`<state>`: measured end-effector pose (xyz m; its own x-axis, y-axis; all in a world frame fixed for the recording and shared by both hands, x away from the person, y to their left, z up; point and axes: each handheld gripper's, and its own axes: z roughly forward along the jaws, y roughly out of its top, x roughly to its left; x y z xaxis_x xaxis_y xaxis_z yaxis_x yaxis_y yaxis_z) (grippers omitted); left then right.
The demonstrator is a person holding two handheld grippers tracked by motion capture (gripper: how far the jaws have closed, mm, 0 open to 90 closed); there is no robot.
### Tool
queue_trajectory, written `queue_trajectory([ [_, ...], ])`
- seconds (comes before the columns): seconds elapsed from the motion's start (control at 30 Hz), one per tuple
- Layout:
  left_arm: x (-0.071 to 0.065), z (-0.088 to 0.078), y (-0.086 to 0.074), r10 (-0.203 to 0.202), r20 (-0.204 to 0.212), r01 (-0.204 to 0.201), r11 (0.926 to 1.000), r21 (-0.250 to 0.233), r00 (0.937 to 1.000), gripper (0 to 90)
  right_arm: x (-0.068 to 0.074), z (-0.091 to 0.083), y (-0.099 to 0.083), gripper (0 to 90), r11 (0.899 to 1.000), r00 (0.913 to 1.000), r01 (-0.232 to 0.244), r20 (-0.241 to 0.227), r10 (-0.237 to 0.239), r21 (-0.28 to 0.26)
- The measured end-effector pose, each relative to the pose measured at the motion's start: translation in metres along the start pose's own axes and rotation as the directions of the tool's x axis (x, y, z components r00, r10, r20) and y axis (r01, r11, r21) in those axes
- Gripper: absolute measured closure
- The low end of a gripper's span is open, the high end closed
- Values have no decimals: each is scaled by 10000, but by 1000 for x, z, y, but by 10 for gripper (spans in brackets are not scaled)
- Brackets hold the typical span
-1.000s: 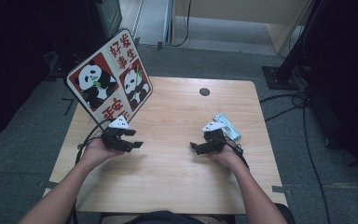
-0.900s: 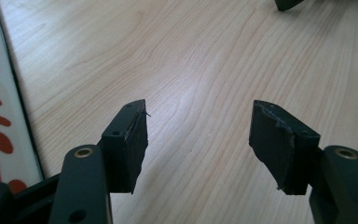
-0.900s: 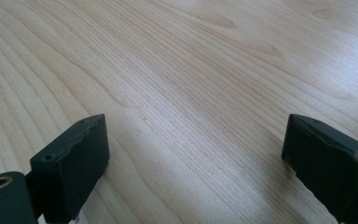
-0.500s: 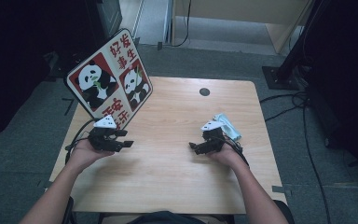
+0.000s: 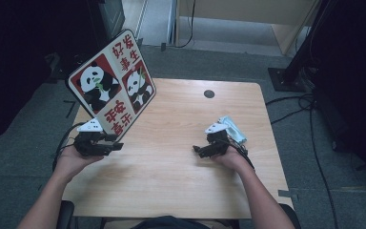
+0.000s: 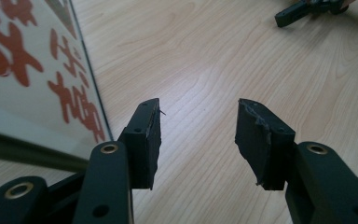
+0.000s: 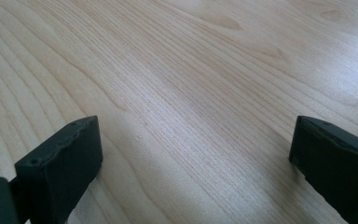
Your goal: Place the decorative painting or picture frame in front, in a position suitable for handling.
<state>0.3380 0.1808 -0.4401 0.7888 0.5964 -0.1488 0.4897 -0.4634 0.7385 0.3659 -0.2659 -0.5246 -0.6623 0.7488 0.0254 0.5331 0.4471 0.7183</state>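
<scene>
Clearly the left gripper (image 5: 116, 145) sits just beside the lower edge of the panda board (image 5: 112, 88), which stands tilted at the table's (image 5: 171, 191) left rim; its jaws have just been closing to a middling gap with nothing between them, probably lining up to pinch that edge. Well right of the board, the right gripper (image 5: 198, 150) rests on the wood with jaws spread wide and empty, a crumpled pale packet (image 5: 233, 129), perhaps wipes, just behind it.

Bare counter (image 5: 171, 157) lies open between my two grippers. The leaning panda board (image 5: 112, 88) blocks my left side; a blue packet (image 5: 233, 129) sits just beyond my right hand.
</scene>
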Motion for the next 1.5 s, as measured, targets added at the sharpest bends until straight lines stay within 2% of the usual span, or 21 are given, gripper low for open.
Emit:
queue_trajectory([
  [0.4, 19, -22, -8, -792, -353, 775, 9959, -475, 9962, 593, 0, 0, 0, 25, 10000, 10000, 0, 1, 0, 0],
  [0.6, 23, -33, -12, -1054, -645, 1012, 9927, -657, 9923, 597, 0, 0, 0, 25, 10000, 10000, 7, 5, -7, -7],
  [0.73, 29, -43, -15, -1403, -867, 1320, 9867, -944, 9863, 614, 0, 0, 0, 25, 10000, 10000, -1, 0, 1, -1],
  [0.93, 40, -55, -9, -1595, -1277, 1436, 9817, -1254, 9789, 603, 0, 0, 0, 25, 10000, 10000, 0, 0, 0, -1],
  [1.07, 46, -61, -6, -1805, -1390, 1620, 9775, -1349, 9737, 605, 0, 0, 0, 25, 10000, 10000, 3, 1, -3, -2],
  [1.27, 50, -67, 2, -1871, -1422, 1674, 9759, -1400, 9720, 593, 0, 0, 0, 25, 10000, 10000, 5, 0, -5, 11],
  [1.37, 57, -71, 9, -1832, -1574, 1615, 9768, -1409, 9704, 581, 0, 0, 0, 25, 10000, 10000, 5, 1, -5, 11],
  [1.43, 61, -74, 12, -1998, -1482, 1766, 9718, -1562, 9686, 580, 0, 0, 0, 25, 10000, 10000, -4, 9, 4, -7],
  [1.5, 61, -78, 18, -1987, -1482, 1718, 9692, -1761, 9688, 581, 0, 0, 0, 25, 10000, 10000, 1, 9, -1, -7],
])
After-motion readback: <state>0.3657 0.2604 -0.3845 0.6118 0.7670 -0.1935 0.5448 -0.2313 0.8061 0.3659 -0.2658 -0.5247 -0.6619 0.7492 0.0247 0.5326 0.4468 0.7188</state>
